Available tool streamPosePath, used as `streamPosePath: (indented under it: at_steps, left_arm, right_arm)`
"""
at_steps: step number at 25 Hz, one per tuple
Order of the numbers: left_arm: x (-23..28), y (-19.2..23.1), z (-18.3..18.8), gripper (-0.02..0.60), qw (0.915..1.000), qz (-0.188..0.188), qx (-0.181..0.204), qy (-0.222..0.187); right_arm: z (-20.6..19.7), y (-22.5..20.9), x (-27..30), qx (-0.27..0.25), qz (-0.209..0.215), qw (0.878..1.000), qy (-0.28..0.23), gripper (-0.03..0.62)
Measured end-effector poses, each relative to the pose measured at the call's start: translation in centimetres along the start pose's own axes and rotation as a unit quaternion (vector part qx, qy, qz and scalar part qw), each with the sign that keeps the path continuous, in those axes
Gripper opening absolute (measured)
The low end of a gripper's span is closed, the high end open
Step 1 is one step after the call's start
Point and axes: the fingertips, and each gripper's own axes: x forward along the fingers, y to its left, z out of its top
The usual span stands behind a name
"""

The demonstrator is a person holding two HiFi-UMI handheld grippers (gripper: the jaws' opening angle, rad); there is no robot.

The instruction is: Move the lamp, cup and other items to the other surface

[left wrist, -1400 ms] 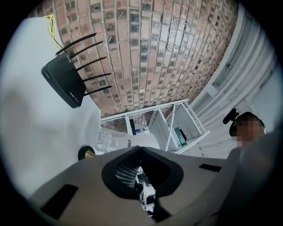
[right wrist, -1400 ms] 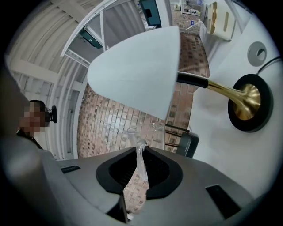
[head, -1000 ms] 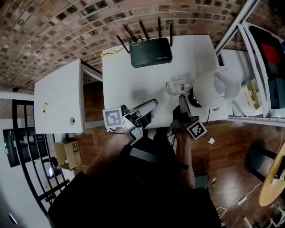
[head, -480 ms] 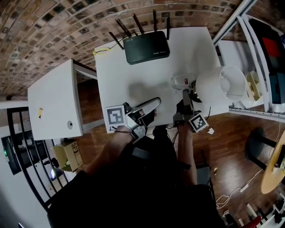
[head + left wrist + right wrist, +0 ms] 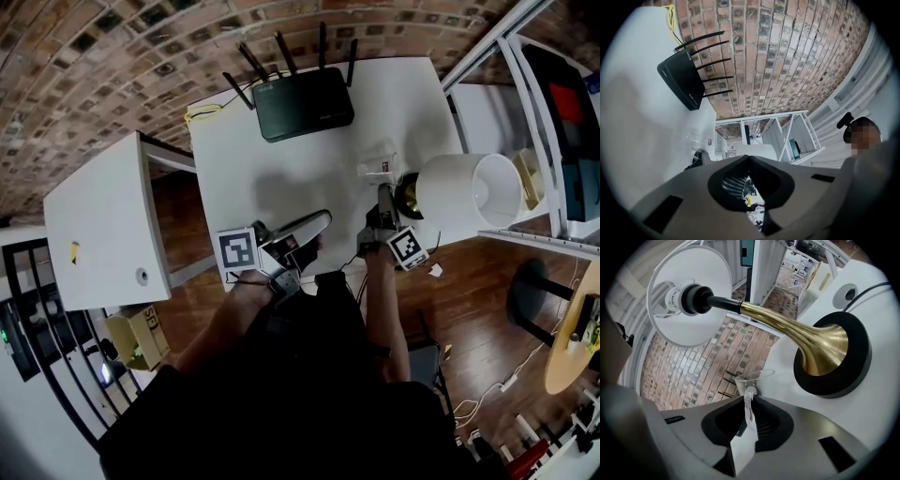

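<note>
In the head view, my right hand-held gripper (image 5: 382, 199) reaches over the white worktop (image 5: 272, 178). Its tips are at the clear plastic cup (image 5: 378, 162), and the white-shaded lamp with brass stem and black base (image 5: 469, 190) is just beside the cup at 3 o'clock. My left hand-held gripper (image 5: 309, 227) is near the worktop's 6 o'clock edge, with the black router with antennas (image 5: 305, 98) at 12. In the left gripper view, my jaws are together with nothing between them. In the right gripper view, my jaws are clamped on the cup's thin wall, with the lamp's base at 2 o'clock.
</note>
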Motion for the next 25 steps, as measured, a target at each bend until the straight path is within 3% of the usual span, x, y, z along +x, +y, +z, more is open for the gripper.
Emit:
streamPosePath:
  at_steps: [4,14,25]
  left_arm:
    - [-0.5,0.5,1.1,0.002,1.0,-0.003,-0.005,-0.003]
    - [0.1,1.0,1.7,0.0,0.9996,-0.015,-0.015,0.017]
    - [-1.0,0.7,2.2,0.002,0.9998,-0.017,-0.008,0.009]
  right_arm:
    - [-0.1,-0.5,0.7,-0.058,-0.026,0.998,0.005,0.058]
    - [-0.8,0.3,1.9,-0.126,-0.044,0.991,0.008,0.057]
    - [-2.0,1.0,2.3,-0.204,-0.065,0.976,0.035,0.058]
